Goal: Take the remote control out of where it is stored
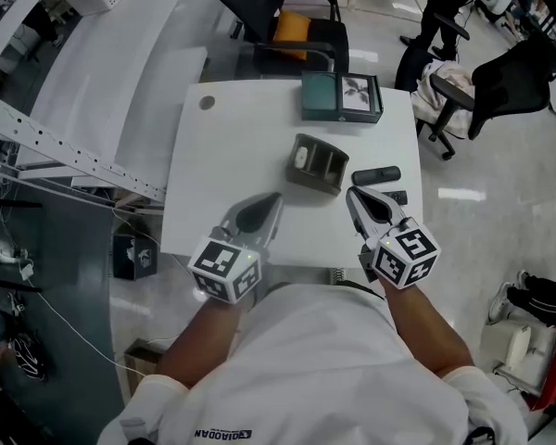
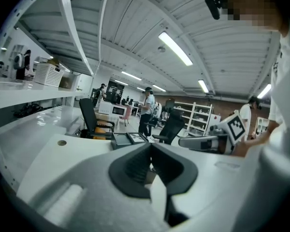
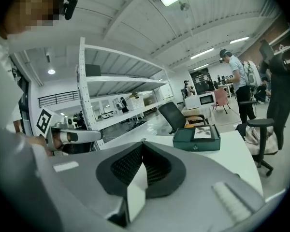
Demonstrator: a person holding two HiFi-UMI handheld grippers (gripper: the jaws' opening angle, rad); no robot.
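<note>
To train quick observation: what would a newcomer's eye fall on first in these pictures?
The left gripper and right gripper, jaws shut and empty, loom over the near edge of the white table. Mid-table stands a grey holder, a black remote lying just right of it, and a green box sits at the far edge.

white table (image 1: 232,146) | dark green box (image 1: 341,96): at table's far edge, picture on lid | black chair (image 1: 259,7): orange cushion, beyond table | second black chair (image 1: 511,80): right, on floor
</note>
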